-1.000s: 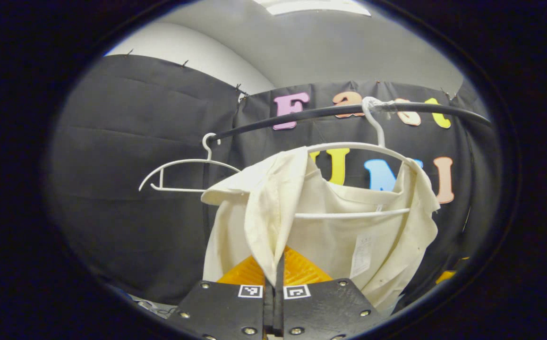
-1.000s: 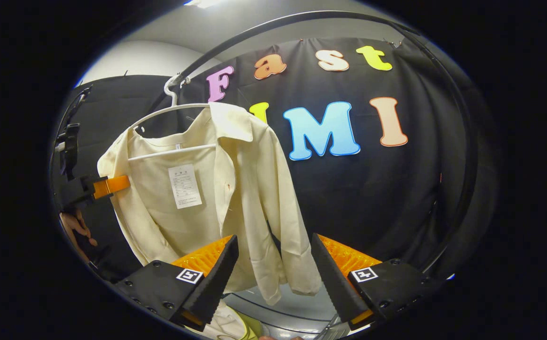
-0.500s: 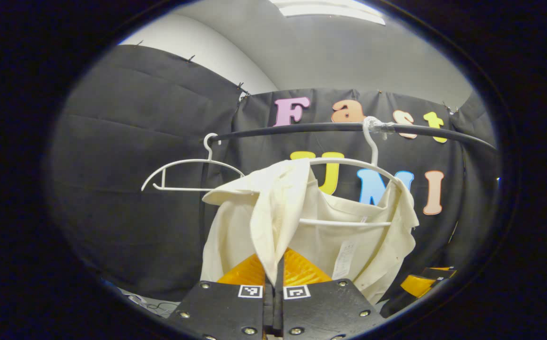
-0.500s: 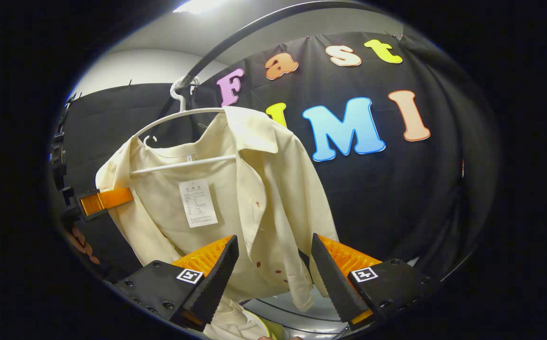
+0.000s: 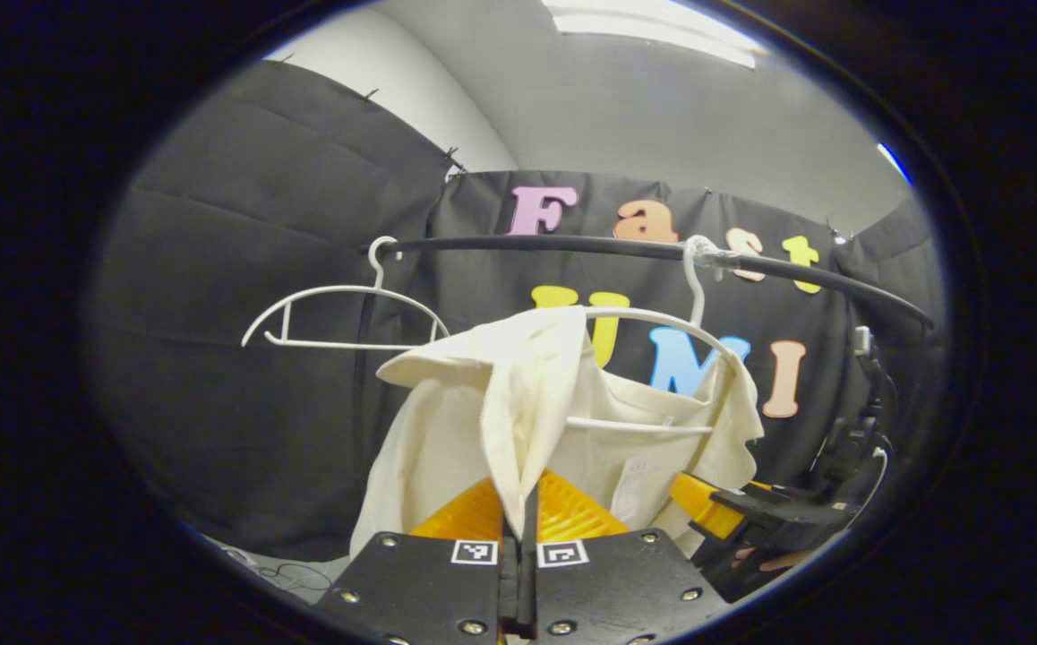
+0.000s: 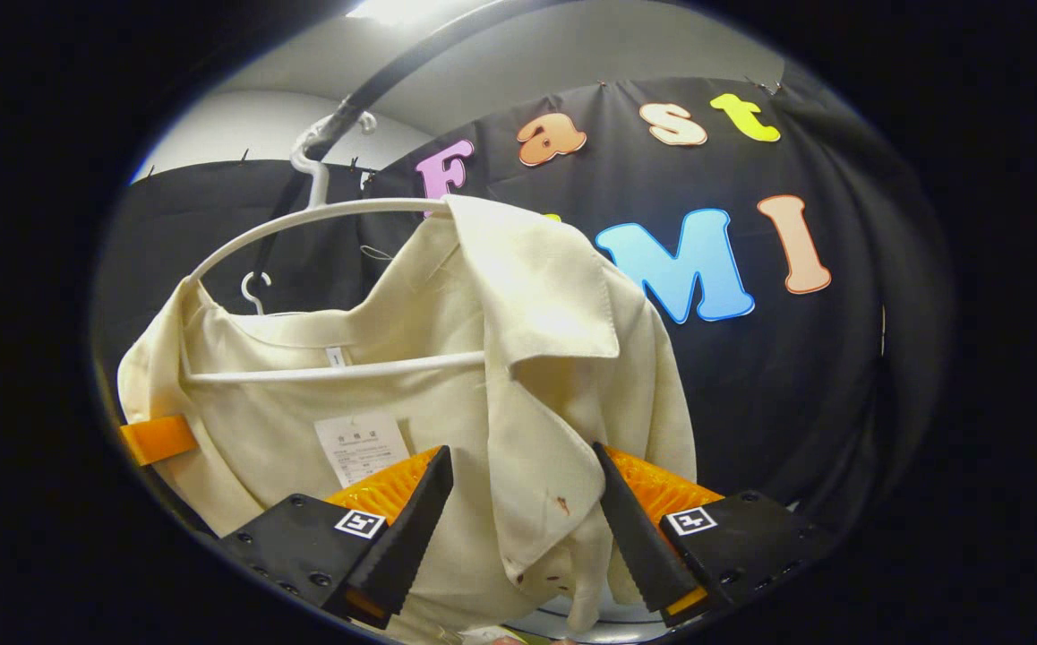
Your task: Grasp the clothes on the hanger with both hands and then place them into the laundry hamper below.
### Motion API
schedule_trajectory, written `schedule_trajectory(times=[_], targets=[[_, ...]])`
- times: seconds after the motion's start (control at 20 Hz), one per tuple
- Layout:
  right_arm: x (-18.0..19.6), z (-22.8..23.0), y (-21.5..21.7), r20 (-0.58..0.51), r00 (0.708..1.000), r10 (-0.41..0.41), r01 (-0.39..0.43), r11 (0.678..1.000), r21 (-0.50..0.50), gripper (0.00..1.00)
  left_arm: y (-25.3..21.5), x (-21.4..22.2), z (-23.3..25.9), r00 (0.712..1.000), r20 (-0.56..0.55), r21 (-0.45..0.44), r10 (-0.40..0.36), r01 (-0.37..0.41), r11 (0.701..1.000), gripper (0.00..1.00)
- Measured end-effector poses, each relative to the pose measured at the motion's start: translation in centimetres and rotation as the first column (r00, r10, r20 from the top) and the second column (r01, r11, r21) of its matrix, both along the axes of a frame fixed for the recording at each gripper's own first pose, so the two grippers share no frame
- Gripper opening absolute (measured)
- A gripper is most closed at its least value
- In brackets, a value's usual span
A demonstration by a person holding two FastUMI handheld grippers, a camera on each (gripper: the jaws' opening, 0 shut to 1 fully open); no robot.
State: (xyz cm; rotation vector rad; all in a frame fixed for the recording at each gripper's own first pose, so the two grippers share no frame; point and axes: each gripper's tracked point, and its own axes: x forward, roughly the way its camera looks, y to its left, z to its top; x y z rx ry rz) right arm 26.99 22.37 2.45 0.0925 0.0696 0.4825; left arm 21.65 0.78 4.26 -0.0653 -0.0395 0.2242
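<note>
Left tongs [image 5: 518, 546] were pinched on the shirt [image 6: 447, 385], which hung on its hanger [image 6: 304, 224]. Right tongs [image 6: 523, 520] gaped around the placket; I figured close there, then lift.

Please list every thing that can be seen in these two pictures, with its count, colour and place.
shirt: 1, cream, draped on the white hanger, its front edge between the right tool's open fingers.
paper tag: 1, white, inside the shirt's back.
hanger with shirt: 1, white, hooked on the rail.
bare hanger: 1, white, on the rail beside the shirt.
rail: 1, black, curved, above the shirt.
wall cloth: black, behind the rail.
ceiling light: 1, white, overhead.
left tool: 1, shut on a fold of the shirt.
right tool: 1, open, fingers on either side of the shirt's front edge.
</note>
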Motion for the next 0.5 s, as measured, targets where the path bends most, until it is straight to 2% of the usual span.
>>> schedule_trajectory(times=[0.15,0.35,0.4,0.45,0.5], targets=[[0.3,0.3,-0.5,0.016,0.998,-0.066,0.066,0.998,-0.004,0.98,0.3,-0.9,0.5,1.0,0.018,-0.022,-0.021,0.021,1.0,0.01],[0.6,1.1,-1.8,0.049,0.992,-0.118,0.117,0.993,0.01,0.98,1.1,-1.5,0.9,0.999,0.027,0.002,-0.037,0.037,0.999,0.01],[0.9,1.2,-2.1,0.064,0.989,-0.134,0.135,0.991,0.001,0.92,1.2,-1.3,0.8,0.999,0.028,0.003,-0.043,0.043,0.999,0.01],[1.2,1.5,-2.3,0.077,0.986,-0.147,0.148,0.989,-0.008,0.92,1.4,-1.4,0.8,0.999,0.028,0.006,-0.047,0.047,0.999,0.01],[1.4,1.7,-2.3,0.091,0.983,-0.157,0.159,0.987,-0.012,0.98,1.5,-1.4,0.9,0.998,0.028,0.009,-0.048,0.048,0.999,0.01]])
